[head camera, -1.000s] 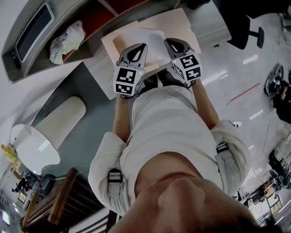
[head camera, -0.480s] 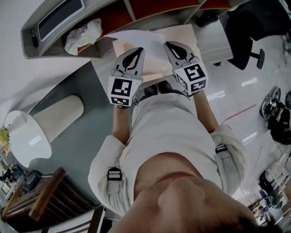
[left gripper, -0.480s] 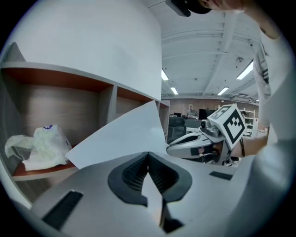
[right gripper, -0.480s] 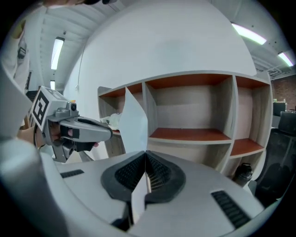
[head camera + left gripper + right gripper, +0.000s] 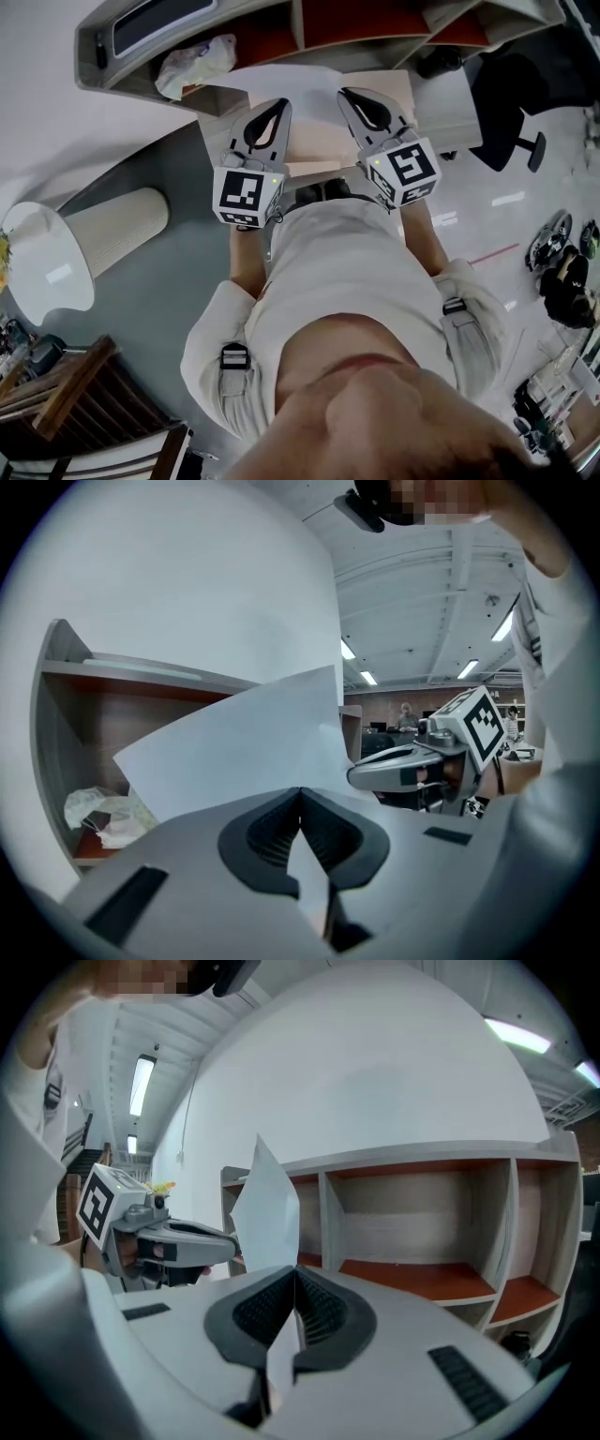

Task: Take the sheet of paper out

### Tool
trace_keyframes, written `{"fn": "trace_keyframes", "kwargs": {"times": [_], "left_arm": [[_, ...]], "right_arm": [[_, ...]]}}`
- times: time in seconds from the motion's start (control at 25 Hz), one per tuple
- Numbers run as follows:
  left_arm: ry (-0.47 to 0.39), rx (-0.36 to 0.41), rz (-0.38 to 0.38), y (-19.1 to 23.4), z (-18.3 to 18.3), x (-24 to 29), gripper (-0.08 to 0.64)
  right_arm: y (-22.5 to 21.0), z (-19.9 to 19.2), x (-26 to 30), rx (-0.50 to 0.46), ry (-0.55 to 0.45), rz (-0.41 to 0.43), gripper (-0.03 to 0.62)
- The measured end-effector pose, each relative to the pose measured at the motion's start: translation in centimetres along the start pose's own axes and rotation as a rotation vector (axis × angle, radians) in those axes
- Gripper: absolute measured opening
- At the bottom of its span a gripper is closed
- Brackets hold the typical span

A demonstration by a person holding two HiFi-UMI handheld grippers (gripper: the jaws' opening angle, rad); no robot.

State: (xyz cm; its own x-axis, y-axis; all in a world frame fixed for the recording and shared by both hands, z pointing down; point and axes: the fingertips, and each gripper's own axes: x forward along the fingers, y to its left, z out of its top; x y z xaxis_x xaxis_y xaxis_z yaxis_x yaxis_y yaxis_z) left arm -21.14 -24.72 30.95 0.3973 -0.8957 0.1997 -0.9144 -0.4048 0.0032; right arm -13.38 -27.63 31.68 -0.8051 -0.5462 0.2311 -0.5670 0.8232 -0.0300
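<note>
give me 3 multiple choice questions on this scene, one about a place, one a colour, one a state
1. Where does the crumpled bag lie?
A) in a compartment of the shelf
B) on the floor
C) on the office chair

2. What colour is the sheet of paper?
A) yellow
B) white
C) blue

3. How do the jaws of the left gripper stand?
A) wide apart
B) shut on nothing
C) shut on the sheet

Answers:
1. A, the head view shows it inside the shelf.
2. B, it is plain white in every view.
3. C, the left gripper view shows the sheet pinched between them.
</note>
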Motion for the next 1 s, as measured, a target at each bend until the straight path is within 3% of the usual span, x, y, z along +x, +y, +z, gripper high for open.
{"fn": "trace_keyframes", "kwargs": {"times": [0.24,1.0], "left_arm": [[-0.029,0.01,0.02,0.37,1.02,-0.49,0.017],[-0.014,0.004,0.022,0.73,0.13,0.44,0.017]], "right_arm": [[0.17,0.99,-0.12,0.015,-0.032,0.014,0.02],[0.15,0.44,0.37,0.045,-0.024,0.021,0.02]]}}
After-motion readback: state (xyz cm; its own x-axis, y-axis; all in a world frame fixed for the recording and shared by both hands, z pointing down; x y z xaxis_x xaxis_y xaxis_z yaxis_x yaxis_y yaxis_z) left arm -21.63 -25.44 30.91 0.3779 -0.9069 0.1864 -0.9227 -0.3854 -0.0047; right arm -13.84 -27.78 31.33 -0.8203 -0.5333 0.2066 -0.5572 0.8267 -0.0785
